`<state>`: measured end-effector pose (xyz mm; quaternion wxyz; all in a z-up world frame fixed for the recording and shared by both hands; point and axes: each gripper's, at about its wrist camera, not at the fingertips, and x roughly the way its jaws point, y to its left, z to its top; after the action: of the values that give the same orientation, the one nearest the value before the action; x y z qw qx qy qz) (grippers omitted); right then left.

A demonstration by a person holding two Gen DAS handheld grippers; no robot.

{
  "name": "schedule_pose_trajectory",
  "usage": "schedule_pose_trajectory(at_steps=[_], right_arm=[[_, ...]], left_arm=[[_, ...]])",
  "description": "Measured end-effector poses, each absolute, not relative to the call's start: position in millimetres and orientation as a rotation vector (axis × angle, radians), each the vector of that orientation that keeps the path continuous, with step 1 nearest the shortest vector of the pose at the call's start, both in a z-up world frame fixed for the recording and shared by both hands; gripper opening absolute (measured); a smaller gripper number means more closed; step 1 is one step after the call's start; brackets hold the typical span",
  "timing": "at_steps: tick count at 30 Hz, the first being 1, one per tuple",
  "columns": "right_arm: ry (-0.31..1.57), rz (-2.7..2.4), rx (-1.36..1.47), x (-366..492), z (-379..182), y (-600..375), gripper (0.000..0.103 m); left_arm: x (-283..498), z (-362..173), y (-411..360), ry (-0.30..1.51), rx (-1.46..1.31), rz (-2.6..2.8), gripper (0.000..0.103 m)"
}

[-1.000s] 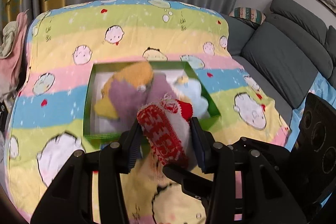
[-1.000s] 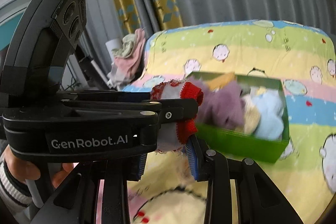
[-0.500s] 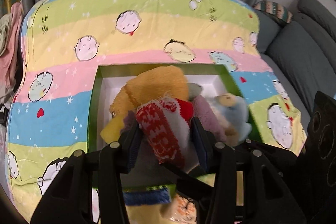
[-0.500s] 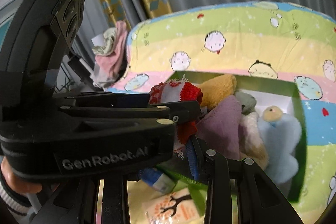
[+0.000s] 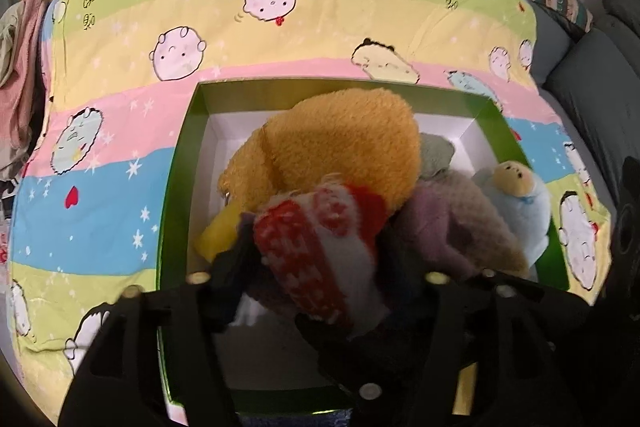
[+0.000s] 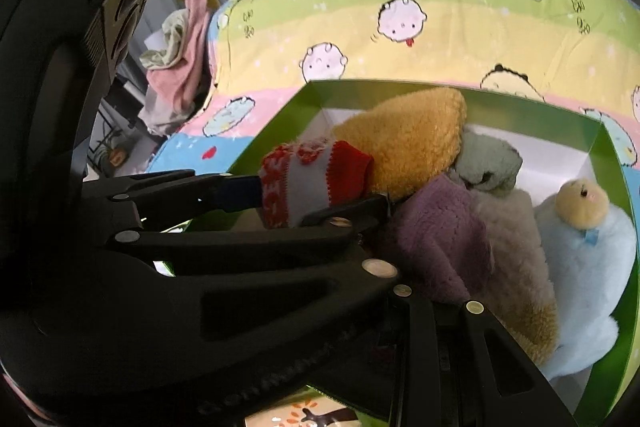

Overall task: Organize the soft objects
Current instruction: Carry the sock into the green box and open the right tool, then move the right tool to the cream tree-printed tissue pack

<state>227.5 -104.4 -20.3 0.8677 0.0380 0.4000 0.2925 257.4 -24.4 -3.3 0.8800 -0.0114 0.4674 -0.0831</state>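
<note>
A red-and-white knitted sock (image 5: pixel 320 247) hangs over the near left part of a green box (image 5: pixel 180 187) with a white inside. My left gripper (image 5: pixel 316 247) straddles it and its jaws are opening: both pads stand off the sock's sides. My right gripper (image 5: pixel 340 339) crosses underneath and still pinches the sock's lower end, its jaws easing open slightly. In the right wrist view the sock (image 6: pixel 308 187) sits between the left gripper's fingers (image 6: pixel 240 191), and the left gripper's body hides my right fingertips. The box holds an orange plush (image 5: pixel 340 147), a purple cloth (image 5: pixel 436 227) and a pale blue doll (image 5: pixel 520 203).
The box rests on a striped cartoon blanket (image 5: pixel 120 107). A grey sofa (image 5: pixel 592 87) stands to the right, a heap of pink clothing (image 6: pixel 180 67) to the left, and curtains hang behind. A printed sheet (image 6: pixel 312 415) lies at the box's near edge.
Both grippers carried the sock forward and down until it hangs over the box. The left jaws have spread apart and let go of the sock's sides.
</note>
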Motion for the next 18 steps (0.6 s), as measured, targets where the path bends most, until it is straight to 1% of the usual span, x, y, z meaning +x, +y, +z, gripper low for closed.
schedule_pose_trajectory(at_steps=[1,2,6,8,10,12,18], right_arm=[[0.847,0.607,0.085,226.8,-20.0,-106.2,0.041],[0.851,0.607,0.092,224.9,-18.8,-108.0,0.045],[0.817,0.588,0.093,208.0,-7.7,-118.5,0.051],[0.785,0.560,0.087,195.2,-0.6,-126.0,0.057],[0.767,0.551,0.098,181.6,4.8,-134.3,0.058],[0.749,0.543,0.102,167.9,9.3,-141.9,0.058],[0.703,0.487,0.080,128.3,19.4,-158.5,0.058]], left_arm=[[256.4,-3.9,-24.3,0.983,-0.015,-0.158,0.088],[255.9,-4.5,-23.2,0.991,-0.015,-0.153,0.089],[242.3,4.4,-13.3,0.983,-0.080,-0.179,0.090],[232.2,12.3,-12.3,0.960,-0.087,-0.177,0.090],[216.6,22.0,-8.5,0.915,-0.100,-0.176,0.092],[202.1,28.7,-5.9,0.881,-0.107,-0.180,0.102],[153.8,38.3,-2.8,0.811,-0.063,-0.180,0.102]])
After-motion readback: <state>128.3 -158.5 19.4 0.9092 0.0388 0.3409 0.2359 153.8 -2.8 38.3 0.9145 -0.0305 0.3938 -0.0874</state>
